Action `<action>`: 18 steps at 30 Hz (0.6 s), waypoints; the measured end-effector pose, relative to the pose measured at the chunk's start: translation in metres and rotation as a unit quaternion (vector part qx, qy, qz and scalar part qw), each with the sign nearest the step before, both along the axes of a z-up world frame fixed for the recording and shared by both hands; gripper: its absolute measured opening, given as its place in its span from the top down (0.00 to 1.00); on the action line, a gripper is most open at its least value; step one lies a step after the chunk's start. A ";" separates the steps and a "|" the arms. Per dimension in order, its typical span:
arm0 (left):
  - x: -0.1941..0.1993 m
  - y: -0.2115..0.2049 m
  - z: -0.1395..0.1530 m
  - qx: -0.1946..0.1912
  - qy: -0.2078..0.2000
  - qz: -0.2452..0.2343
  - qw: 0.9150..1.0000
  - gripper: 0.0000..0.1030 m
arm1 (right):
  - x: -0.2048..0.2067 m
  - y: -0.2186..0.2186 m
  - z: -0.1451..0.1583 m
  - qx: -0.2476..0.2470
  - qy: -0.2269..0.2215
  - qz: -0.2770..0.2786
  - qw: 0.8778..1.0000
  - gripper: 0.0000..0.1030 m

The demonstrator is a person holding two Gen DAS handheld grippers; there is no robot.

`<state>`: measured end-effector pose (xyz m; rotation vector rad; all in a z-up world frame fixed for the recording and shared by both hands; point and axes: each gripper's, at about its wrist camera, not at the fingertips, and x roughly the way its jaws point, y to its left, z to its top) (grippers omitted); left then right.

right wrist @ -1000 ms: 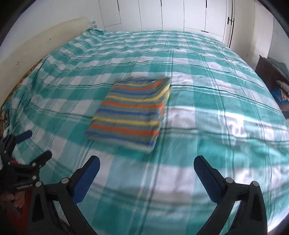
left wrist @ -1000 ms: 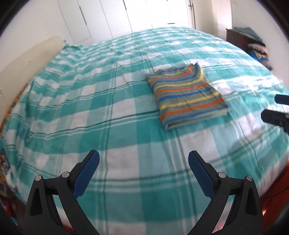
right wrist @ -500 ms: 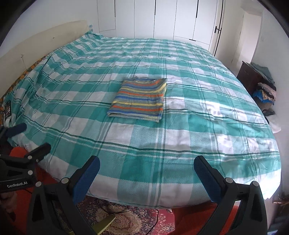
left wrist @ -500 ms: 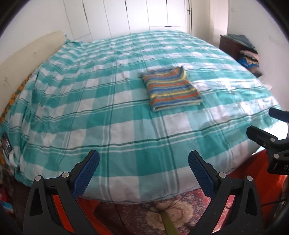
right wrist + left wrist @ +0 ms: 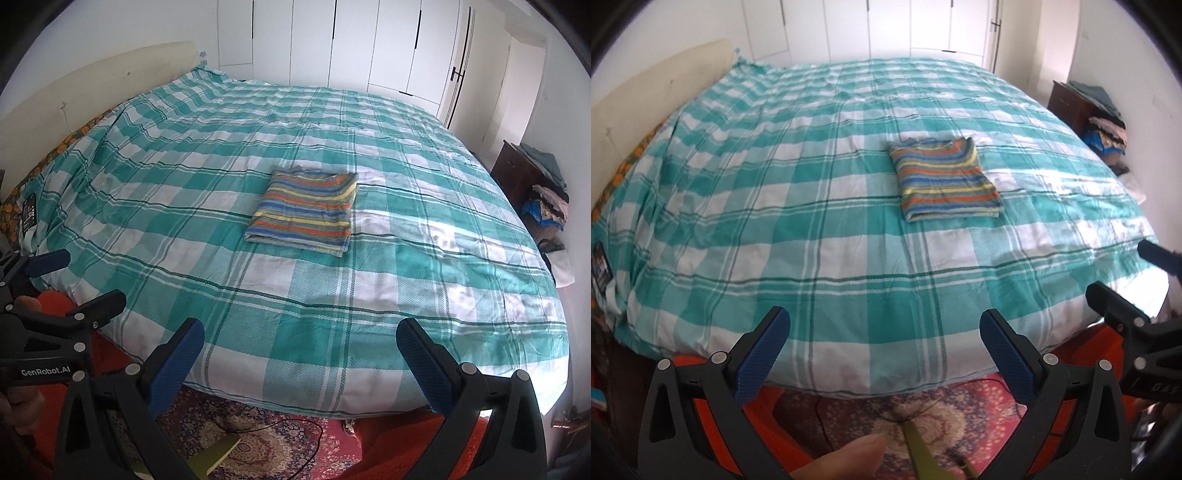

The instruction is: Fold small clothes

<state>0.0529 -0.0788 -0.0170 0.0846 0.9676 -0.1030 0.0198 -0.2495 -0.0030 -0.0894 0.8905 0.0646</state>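
A striped garment (image 5: 945, 179), folded into a neat rectangle, lies flat near the middle of the bed (image 5: 775, 221); it also shows in the right wrist view (image 5: 306, 210). My left gripper (image 5: 882, 336) is open and empty, held off the bed's near edge, well short of the garment. My right gripper (image 5: 301, 345) is open and empty too, also back past the near edge. Each gripper shows at the side of the other's view: the right gripper (image 5: 1123, 273) and the left gripper (image 5: 77, 277).
The bed has a teal-and-white checked cover (image 5: 406, 184). A patterned red rug (image 5: 266, 439) with a cable and a yellow-green object lies on the floor below. A dark cabinet with piled clothes (image 5: 532, 181) stands right. White wardrobe doors (image 5: 369, 44) are behind.
Both grippers have pulled back and up from the bed; the folded garment now looks smaller and farther, and the bed's near edge and the rug have come into view.
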 end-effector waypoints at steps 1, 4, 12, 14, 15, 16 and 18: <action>0.000 0.001 0.002 -0.003 -0.001 0.006 1.000 0.01 | 0.000 0.000 0.000 -0.002 -0.001 -0.001 1.000 0.00; -0.001 0.003 0.006 0.002 -0.010 0.019 1.000 0.01 | 0.001 -0.003 0.001 0.001 0.001 -0.009 1.000 0.00; 0.000 -0.008 0.005 0.031 -0.015 -0.001 0.999 0.01 | 0.002 -0.003 0.002 -0.016 0.000 -0.014 1.000 0.00; 0.001 -0.009 0.006 0.036 -0.017 -0.004 0.999 0.01 | 0.001 -0.003 0.002 -0.015 -0.001 -0.014 1.000 0.00; 0.001 -0.008 0.007 0.034 -0.018 -0.004 0.999 0.01 | 0.001 -0.002 0.003 -0.017 -0.003 -0.014 1.000 0.00; 0.000 -0.007 0.008 0.031 -0.020 -0.003 0.999 0.01 | 0.001 -0.002 0.004 -0.020 -0.005 -0.014 1.000 0.00; 0.001 -0.006 0.009 0.026 -0.023 0.000 0.999 0.01 | 0.001 -0.002 0.006 -0.023 -0.008 -0.016 1.000 0.00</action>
